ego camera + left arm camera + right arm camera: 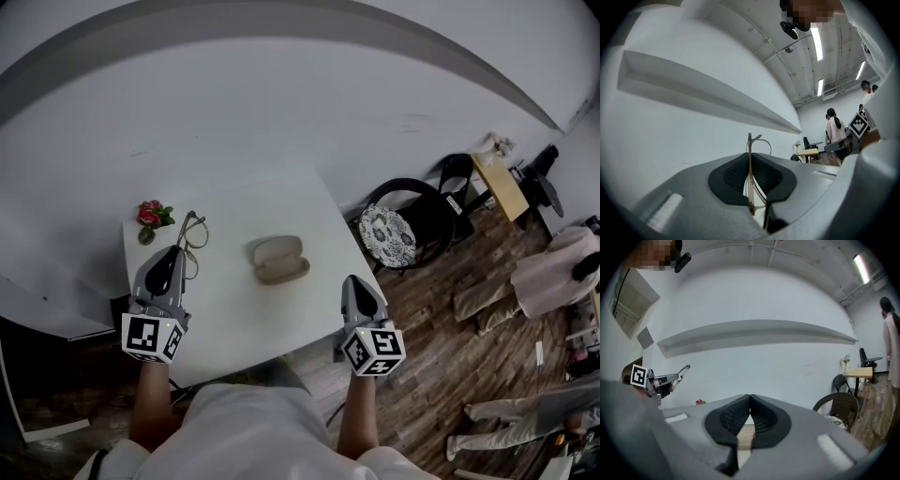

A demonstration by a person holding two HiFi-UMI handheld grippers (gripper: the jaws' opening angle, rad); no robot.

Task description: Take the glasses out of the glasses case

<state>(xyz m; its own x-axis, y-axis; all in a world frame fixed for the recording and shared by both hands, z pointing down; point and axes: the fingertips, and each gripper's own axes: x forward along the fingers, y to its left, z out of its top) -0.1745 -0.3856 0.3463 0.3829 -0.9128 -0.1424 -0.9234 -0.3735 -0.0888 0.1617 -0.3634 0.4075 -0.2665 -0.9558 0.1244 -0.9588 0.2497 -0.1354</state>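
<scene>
A beige glasses case (279,260) lies in the middle of the white table (234,309); it looks open, with nothing showing inside. My left gripper (174,257) is shut on thin metal-framed glasses (192,233), held over the table's left part. In the left gripper view, the glasses (750,164) stand upright, pinched between the dark pads (731,180). My right gripper (358,285) hovers at the table's right edge, right of the case, shut on nothing. In the right gripper view, its pads (764,418) touch, and the case (744,437) shows just below them.
A small red flower (150,214) stands at the table's far left corner. A black chair (424,214) with a patterned cushion (387,235) stands right of the table on the wooden floor. People (553,272) and a small desk (502,187) are further right. A white wall lies behind.
</scene>
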